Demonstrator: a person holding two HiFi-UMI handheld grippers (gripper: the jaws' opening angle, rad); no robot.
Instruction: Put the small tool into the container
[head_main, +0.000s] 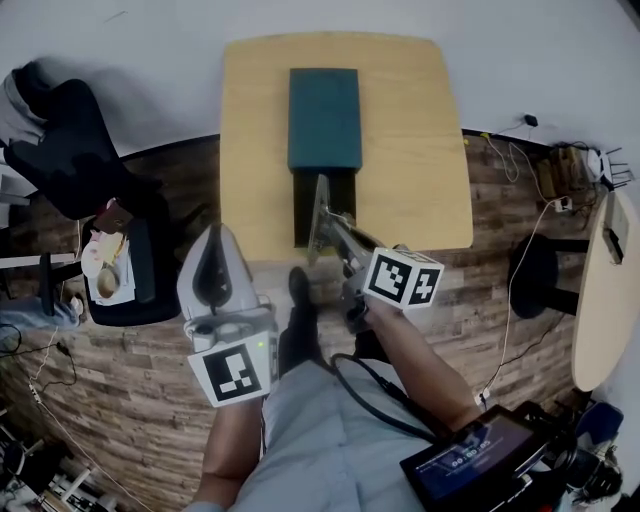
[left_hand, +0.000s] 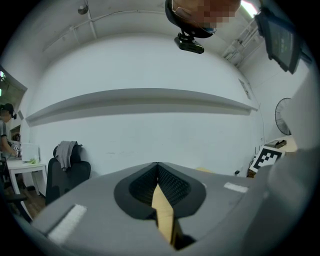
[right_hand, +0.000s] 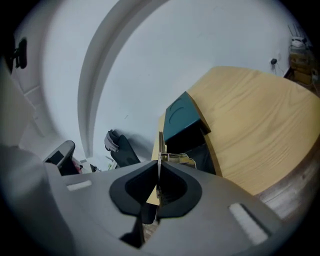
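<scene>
On the wooden table (head_main: 420, 150) lies a teal container (head_main: 324, 118) with a black open part (head_main: 322, 205) at its near end. My right gripper (head_main: 332, 228) hovers over the table's near edge, just in front of that black part. It is shut on a thin flat metal tool (head_main: 319, 205) that sticks out past the fingertips. The right gripper view shows the tool (right_hand: 160, 145) standing up from the closed jaws, with the teal container (right_hand: 181, 117) beyond. My left gripper (head_main: 213, 240) is off the table's left corner, shut and empty; its view shows only the wall.
A black office chair (head_main: 70, 150) and a second seat with clutter (head_main: 115, 270) stand on the left. At the right are a round stool (head_main: 535, 275), a pale tabletop (head_main: 605, 290) and floor cables (head_main: 520, 290). A tablet (head_main: 470, 462) sits at the lower right.
</scene>
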